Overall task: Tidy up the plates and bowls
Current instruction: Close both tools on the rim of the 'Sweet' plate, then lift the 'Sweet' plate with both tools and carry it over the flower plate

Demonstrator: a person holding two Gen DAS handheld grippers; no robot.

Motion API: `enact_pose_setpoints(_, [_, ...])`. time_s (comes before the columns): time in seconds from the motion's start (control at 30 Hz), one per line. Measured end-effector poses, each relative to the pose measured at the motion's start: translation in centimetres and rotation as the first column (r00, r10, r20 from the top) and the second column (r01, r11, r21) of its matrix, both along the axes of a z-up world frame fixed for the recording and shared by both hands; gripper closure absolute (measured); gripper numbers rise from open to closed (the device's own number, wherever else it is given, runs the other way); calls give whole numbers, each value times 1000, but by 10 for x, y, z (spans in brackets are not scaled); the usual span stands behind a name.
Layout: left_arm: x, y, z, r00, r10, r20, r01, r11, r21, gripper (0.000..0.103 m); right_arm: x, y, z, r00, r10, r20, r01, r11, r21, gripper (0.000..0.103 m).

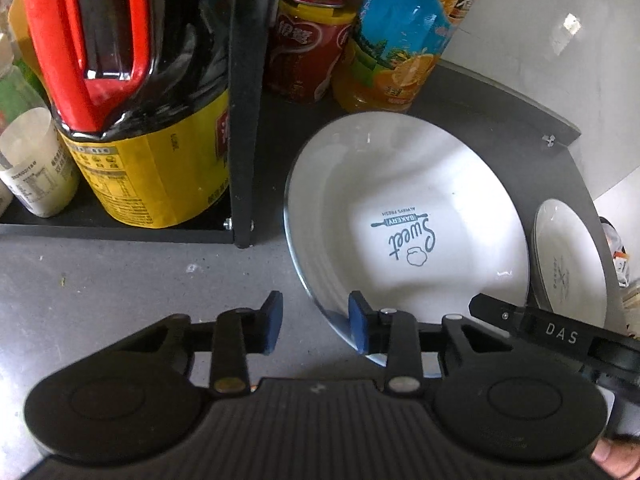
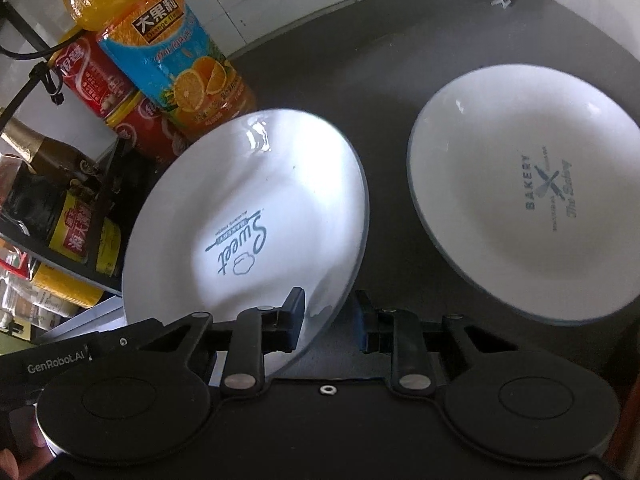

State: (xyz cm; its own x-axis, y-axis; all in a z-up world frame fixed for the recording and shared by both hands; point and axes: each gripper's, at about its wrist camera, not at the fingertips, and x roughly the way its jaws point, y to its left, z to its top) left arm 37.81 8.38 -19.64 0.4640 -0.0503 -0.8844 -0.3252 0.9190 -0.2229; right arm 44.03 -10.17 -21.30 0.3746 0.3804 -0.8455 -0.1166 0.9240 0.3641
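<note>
Two grippers are flanking our "Sweet" plate [image 2: 248, 216] on the dark table [image 2: 380, 92]: our right gripper [image 2: 330, 320] is straddling its six-o'clock rim, jaws apart, while our left gripper [image 1: 314, 322] is gaping beside it. Toward three o'clock, the "Bakery" plate [image 2: 524, 188] is sitting apart.

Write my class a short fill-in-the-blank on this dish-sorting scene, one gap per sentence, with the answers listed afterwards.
1. The plate straddled by the right gripper has the large word ______ printed on it.
2. The other plate has the word ______ printed in capital letters.
3. The tall bottle behind the plates has pictures of ______ slices on its label.
4. The pads on the left gripper are ______ in colour.

Answers: Sweet; BAKERY; orange; blue
</note>
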Motion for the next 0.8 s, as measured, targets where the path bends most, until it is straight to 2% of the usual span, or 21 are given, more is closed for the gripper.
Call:
enact_pose_setpoints(0.1, [2, 2, -4, 1000, 13, 1, -13, 1000, -13, 69, 3, 2, -1, 1000, 3, 9, -3, 1000, 7, 77])
enact_pose_setpoints(0.2, [5, 5, -10, 999, 35, -8, -35, 997, -62, 74, 8, 1, -3, 1000, 1, 3, -1, 1000, 30, 77])
enact_pose_setpoints(0.27, [6, 5, -12, 999, 38, -4, -38, 996, -81, 81, 10, 0, -4, 1000, -7, 2, 7, 1000, 16, 86])
enact_pose_setpoints(0.3, [7, 4, -12, 999, 35, 1, -35, 996, -86, 84, 11, -1, -4, 1000, -6, 2, 6, 1000, 19, 86])
enact_pose_setpoints(0.5, [2, 2, -11, 998, 62, 15, -61, 994, -91, 85, 7, -2, -1, 1000, 0, 1, 0, 1000, 20, 88])
enact_pose_setpoints(0.8, [-5, 13, 1, 996, 68, 54, -61, 992, -111, 88, -6, 2, 17, 997, 18, 69, -19, 1000, 20, 89])
